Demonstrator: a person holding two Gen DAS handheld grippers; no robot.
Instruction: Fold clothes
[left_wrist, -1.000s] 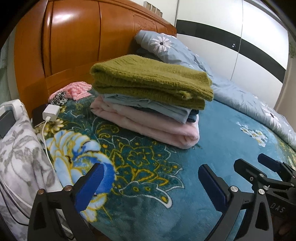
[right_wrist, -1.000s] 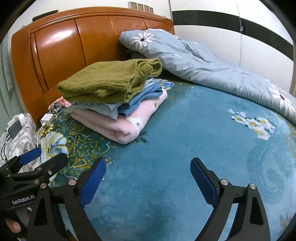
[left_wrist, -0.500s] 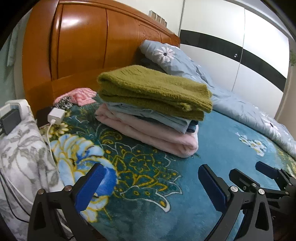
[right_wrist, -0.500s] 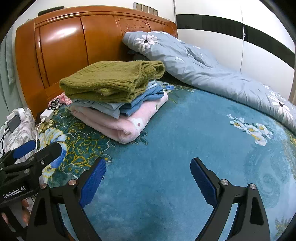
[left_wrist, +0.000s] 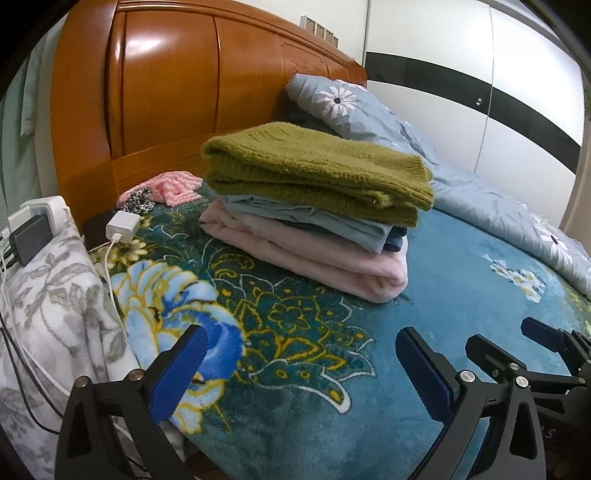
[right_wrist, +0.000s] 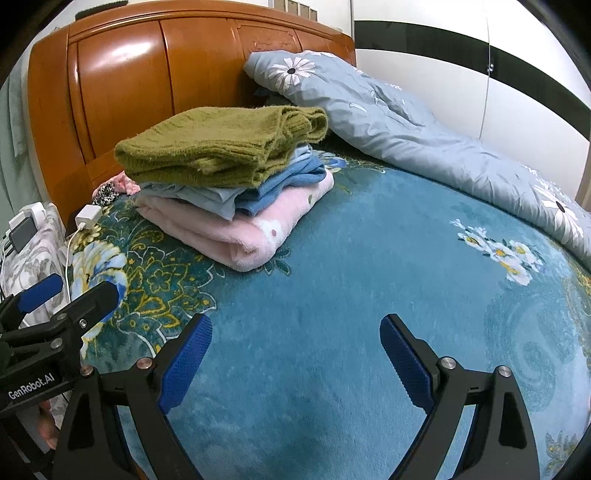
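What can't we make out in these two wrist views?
- Blue garments in the pile: both views, mostly covered by the green sweater; their count is unclear.
- Pink zigzag cloth: right view, nearly hidden behind the pile.
- Dark item behind the floral duvet: only a sliver shows.
- Charger cable: its far end runs out of sight over the bed's edge.

Even, moderately bright indoor light. White glare patches on the glossy headboard (left_wrist: 177, 110) panels. Strong fisheye bending and black vignetting toward the corners away from the headboard. Focus sharp; shadows soft.
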